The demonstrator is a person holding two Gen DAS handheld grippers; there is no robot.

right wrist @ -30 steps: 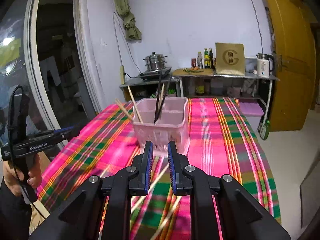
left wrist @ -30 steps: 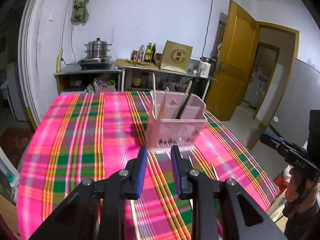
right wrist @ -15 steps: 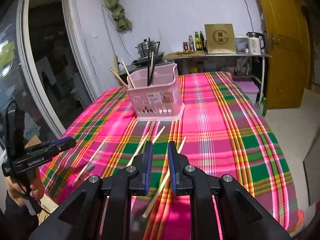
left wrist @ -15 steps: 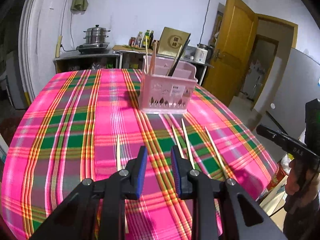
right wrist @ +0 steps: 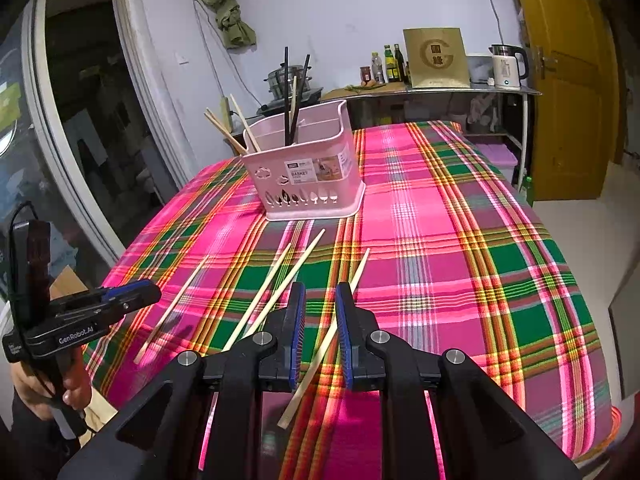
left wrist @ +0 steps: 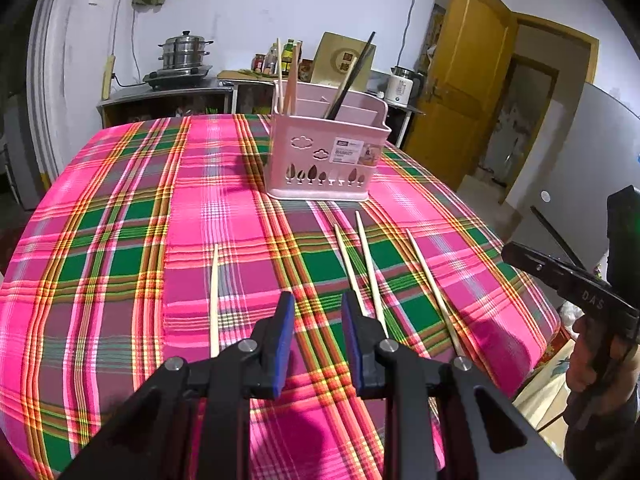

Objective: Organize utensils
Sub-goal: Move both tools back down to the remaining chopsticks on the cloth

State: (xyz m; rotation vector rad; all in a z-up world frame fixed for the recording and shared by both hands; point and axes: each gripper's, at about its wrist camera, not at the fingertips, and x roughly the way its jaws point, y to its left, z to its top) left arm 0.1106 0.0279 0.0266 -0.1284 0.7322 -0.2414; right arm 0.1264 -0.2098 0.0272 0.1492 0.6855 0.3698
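Four pale chopsticks lie mid-frame on the plaid cloth, below the pink caddy. My right gripper and left gripper hover slightly parted, empty. Light, stiff, slippery sticks: I'd pinch mid-shaft.

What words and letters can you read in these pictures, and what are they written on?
"GenRobot.AI": on the side of the left gripper.
"DAS": on the side of the right gripper.
"BASKET": on the sticker of the pink utensil basket; its smaller print is too small to read.
Big "G" around signs I cannot read: gold box on the shelf.
Bottle labels: too small.
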